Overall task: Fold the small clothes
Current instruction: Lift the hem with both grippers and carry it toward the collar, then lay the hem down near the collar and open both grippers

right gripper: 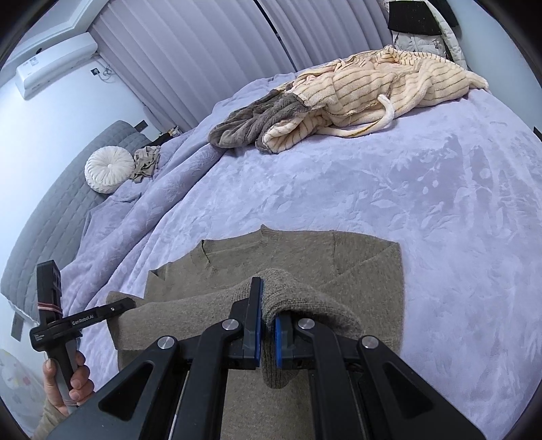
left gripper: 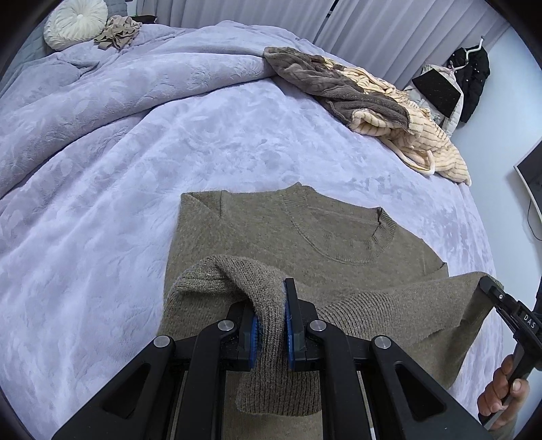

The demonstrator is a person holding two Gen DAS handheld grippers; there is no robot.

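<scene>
The olive knit sweater [left gripper: 305, 237] lies flat on the bed [left gripper: 118, 203], collar away from the person, its lower hem lifted and draped back over the body. The left claw [left gripper: 271, 325] and right claw [right gripper: 267, 335] are each clamped on a hem corner. It looks soft, light and floppy, so pinching the ribbed hem at both corners seems right.

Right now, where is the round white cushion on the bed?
The round white cushion lies at the far end of the bed, upper left in the left wrist view, beside a crumpled beige cloth.
</scene>
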